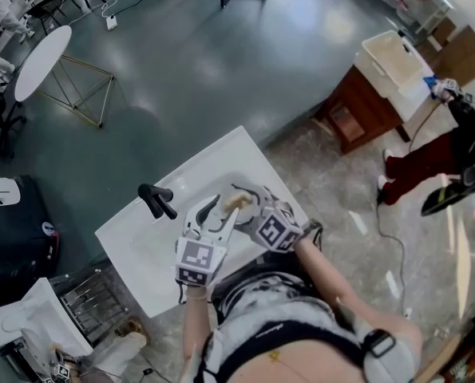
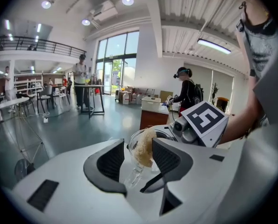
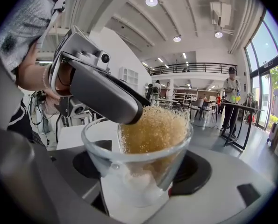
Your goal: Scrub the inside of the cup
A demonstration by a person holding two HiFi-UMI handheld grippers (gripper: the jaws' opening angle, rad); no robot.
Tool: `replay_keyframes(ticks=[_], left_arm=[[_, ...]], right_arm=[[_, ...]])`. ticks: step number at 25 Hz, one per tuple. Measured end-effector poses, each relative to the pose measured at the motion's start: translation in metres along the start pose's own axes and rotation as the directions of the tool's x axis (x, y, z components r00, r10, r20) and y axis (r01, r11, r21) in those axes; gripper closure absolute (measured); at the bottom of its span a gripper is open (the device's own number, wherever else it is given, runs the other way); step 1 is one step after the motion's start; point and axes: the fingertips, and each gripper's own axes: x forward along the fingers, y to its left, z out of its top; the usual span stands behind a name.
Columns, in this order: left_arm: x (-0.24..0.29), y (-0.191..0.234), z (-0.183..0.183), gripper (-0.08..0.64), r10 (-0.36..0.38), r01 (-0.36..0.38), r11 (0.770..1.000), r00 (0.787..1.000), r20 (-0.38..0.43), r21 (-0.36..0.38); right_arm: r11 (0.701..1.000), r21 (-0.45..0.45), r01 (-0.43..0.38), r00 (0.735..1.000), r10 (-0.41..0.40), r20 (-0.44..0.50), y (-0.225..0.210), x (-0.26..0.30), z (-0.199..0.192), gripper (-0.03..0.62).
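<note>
1. A white counter point(image 1: 133, 246) stands askew where the dark grey floor point(image 1: 189, 62) meets paler speckled flooring.
2. A black tap point(image 1: 156, 200) rises near the counter's left edge.
3. A round white table point(image 1: 41, 58) and a wooden cabinet point(image 1: 365, 106) stand on the floor, well apart.

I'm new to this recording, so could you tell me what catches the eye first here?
A clear glass cup stuffed with a tan scrubber, clamped in the right hand-held gripper. The left hand-held gripper hangs open at the scrubber, both over a white sink.
</note>
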Motion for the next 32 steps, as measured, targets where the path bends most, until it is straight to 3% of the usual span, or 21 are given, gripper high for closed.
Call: replay_keyframes(ticks=[4,11,14,18,26,32], left_arm=[[0.008,-0.004,-0.012,0.342,-0.006,0.02,0.991,0.995,-0.104,0.131],[0.024,-0.007,-0.034,0.353,0.024,0.081,0.933,0.958,-0.285,0.352],[0.024,-0.008,-0.038,0.413,0.021,0.095,0.926,0.953,-0.302,0.364],[0.023,-0.005,-0.032,0.417,0.051,0.066,0.92,0.958,-0.283,0.387],[0.013,0.002,-0.016,0.417,0.093,-0.005,0.929,0.971,-0.218,0.371],[0.006,-0.004,-0.008,0.476,0.085,-0.011,0.93,0.979,-0.185,0.368]], right_arm=[[0.999,-0.031,-0.03,1.0,0.03,-0.002,0.014,0.002,0.0,0.193],[0.99,-0.121,-0.071,0.997,0.067,-0.041,0.027,0.008,-0.004,0.195],[0.987,-0.135,-0.085,0.995,0.077,-0.064,0.03,0.008,-0.005,0.194],[0.987,-0.138,-0.087,0.995,0.08,-0.054,0.028,0.009,-0.003,0.193],[0.989,-0.131,-0.071,0.995,0.061,-0.079,0.021,0.01,-0.007,0.193],[0.993,-0.114,-0.044,0.994,0.033,-0.1,0.014,0.011,-0.012,0.193]])
